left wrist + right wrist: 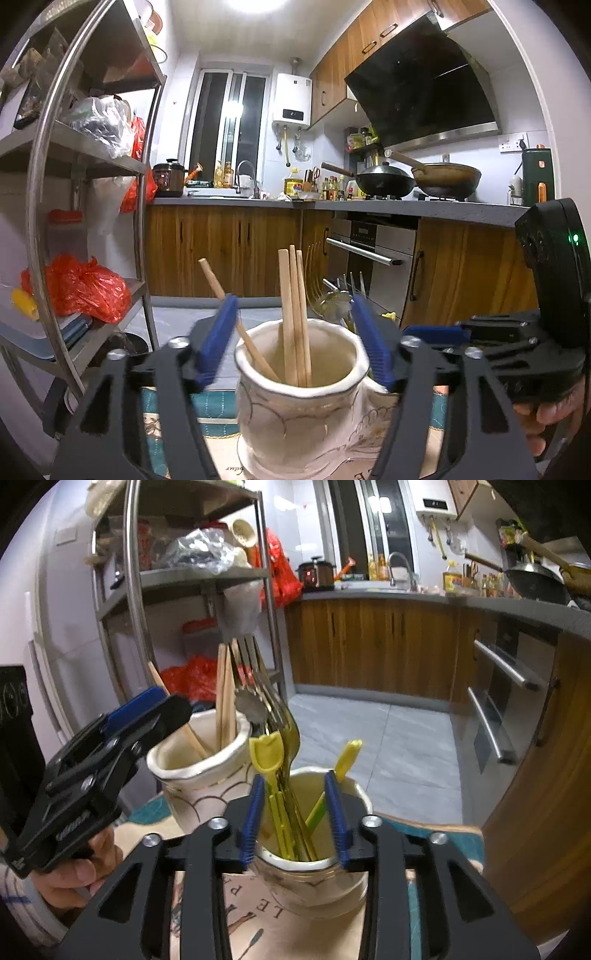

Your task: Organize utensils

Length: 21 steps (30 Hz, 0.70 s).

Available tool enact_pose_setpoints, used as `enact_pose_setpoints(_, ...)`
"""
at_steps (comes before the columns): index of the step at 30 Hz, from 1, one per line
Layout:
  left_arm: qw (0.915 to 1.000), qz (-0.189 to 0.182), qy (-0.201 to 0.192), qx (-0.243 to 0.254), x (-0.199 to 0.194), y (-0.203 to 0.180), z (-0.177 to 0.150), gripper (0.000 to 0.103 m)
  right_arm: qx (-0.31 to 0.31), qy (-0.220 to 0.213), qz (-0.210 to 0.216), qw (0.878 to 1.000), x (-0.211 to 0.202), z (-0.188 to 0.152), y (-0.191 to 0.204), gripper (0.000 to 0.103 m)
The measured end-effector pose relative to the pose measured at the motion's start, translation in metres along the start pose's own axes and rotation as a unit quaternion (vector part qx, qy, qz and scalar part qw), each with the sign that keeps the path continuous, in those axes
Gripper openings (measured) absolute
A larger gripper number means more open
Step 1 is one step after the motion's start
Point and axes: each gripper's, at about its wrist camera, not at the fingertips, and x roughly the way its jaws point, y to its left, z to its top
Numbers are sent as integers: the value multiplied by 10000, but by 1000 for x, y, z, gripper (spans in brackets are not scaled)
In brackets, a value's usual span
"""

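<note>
Left hand-held gripper [295,339]: jaws spread wide, straddling the rim of the cream ceramic cup [295,413]; blue pads [216,339] sit either side of the cup, apparently not touching it, nothing gripped. Cup holds four wooden chopsticks [293,314]: three standing close together near upright, one leaning left past the left pad.

Right hand-held gripper [295,816]: jaws partly open over the mouth of the second cup [314,886], pads flanking the utensil bundle. Can't tell whether the left pad touches the yellow plastic spoon [267,753]; no firm grip visible. This cup holds the yellow spoon, another yellow plastic utensil [349,755] leaning right, and the metal forks [255,679] standing tines up.

Both cups stand just beside each other on a printed cloth with teal border [258,923] covering the table; chopstick cup is on the left, fork cup on the right. From the right wrist view the left gripper's body is at the chopstick cup's left side, held by a hand [79,871].

Background: steel shelf rack [92,166] with red bags, wooden cabinets, woks on the stove.
</note>
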Motion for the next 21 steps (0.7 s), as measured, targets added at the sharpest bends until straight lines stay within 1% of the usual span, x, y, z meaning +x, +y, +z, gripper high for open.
enact_pose_setpoints(1,10000,8,-25,-9,-4,1,0,80,5,-78,-10,10000,-4,0,0,55)
enact_pose_setpoints(2,10000,-4,-51,-29,-8,2,0,86,20,-208,-45,9998,-9,-2,-1,59)
enact_pose_setpoints(3,10000,-17,-58,-49,-11,3,0,88,41,-294,-78,9995,-13,-4,-1,64)
enact_pose_setpoints(5,9999,-51,-36,-113,-18,6,-2,95,133,-446,-154,9988,-20,-10,-3,68)
enact_pose_setpoints(6,9999,-46,-41,-124,-21,6,-3,97,183,-489,-175,9985,-22,-13,-5,72)
enact_pose_setpoints(11,9999,84,-51,-74,-37,6,-9,98,370,-740,-323,9961,-34,-29,-7,86)
enact_pose_setpoints(12,9999,116,-53,-78,-39,6,-10,98,363,-811,-369,9954,-37,-32,-6,91)
enact_pose_setpoints(15,9996,222,20,-183,-47,8,-17,98,336,-961,-506,9935,-45,-41,-3,95)
enact_pose_setpoints(18,9992,324,48,-222,-56,8,-24,98,349,-1085,-642,9914,-49,-49,-1,96)
enact_pose_setpoints(21,9990,388,0,-222,-64,9,-29,98,404,-1063,-582,9918,-51,-55,2,97)
